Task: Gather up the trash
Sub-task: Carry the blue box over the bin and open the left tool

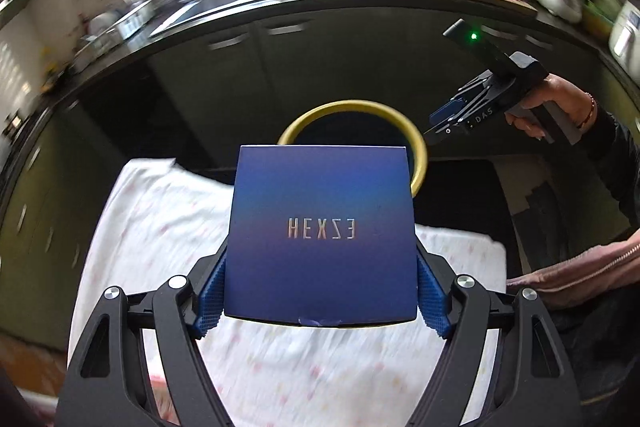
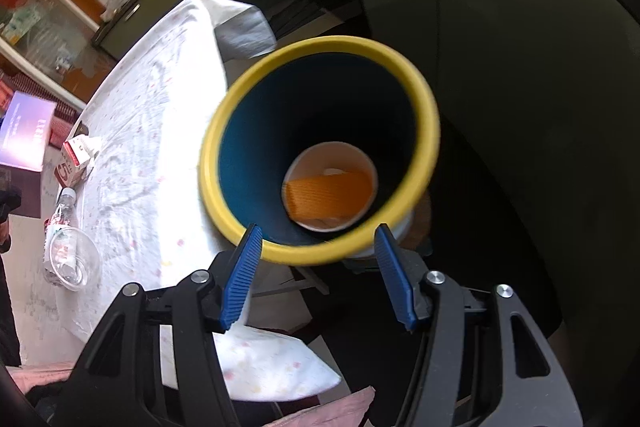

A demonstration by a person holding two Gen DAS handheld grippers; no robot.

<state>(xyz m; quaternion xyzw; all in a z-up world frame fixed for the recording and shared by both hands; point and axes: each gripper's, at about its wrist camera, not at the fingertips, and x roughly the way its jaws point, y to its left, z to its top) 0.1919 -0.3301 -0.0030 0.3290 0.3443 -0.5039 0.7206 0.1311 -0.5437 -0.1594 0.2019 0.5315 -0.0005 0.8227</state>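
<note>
— Blue-padded fingers of the left gripper (image 1: 320, 297) clamp a blue "HEXZE" box (image 1: 320, 239) at lower centre of the left wrist view, above the white tablecloth (image 1: 152, 227).

— And the bin?

— Yellow-rimmed bin (image 1: 416, 143) sits just behind the box, mid-frame. Right gripper (image 2: 318, 273) hangs with its fingers apart over the bin's rim, holding nothing; a paper cup (image 2: 332, 187) lies inside. Carton (image 2: 76, 163), bottle (image 2: 60, 223) and plastic cup (image 2: 74, 259) remain at left.
</note>
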